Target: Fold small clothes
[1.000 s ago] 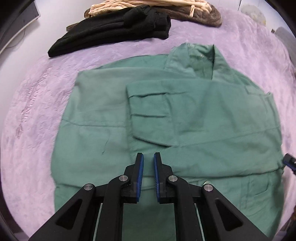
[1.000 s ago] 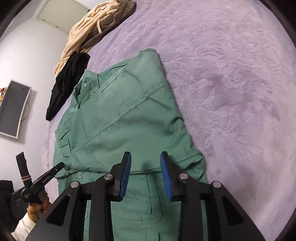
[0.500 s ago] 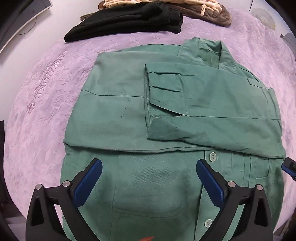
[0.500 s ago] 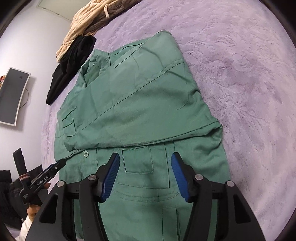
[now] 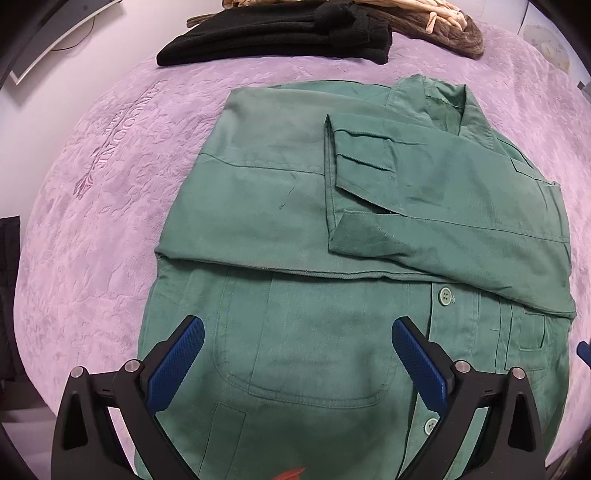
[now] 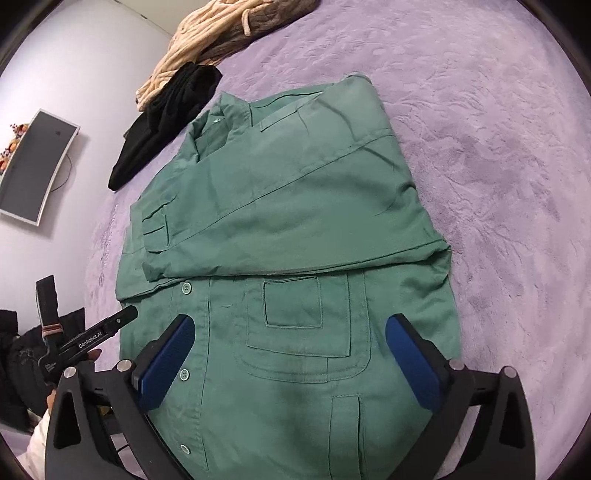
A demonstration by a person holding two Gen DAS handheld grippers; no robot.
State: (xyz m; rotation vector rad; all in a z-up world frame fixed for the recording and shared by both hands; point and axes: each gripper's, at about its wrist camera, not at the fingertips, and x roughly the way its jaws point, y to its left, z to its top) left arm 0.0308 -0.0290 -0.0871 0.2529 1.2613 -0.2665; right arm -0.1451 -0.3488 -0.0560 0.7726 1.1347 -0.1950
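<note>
A green button-up shirt (image 5: 280,206) is lying front-up on a purple plush blanket (image 5: 96,192), its sleeves folded across the chest. The left gripper (image 5: 297,363) and the right gripper (image 6: 290,354) are both hovering over the shirt's lower hem, jaws spread wide and holding nothing. Black folded clothing (image 5: 280,31) is sitting beyond the collar.
</note>
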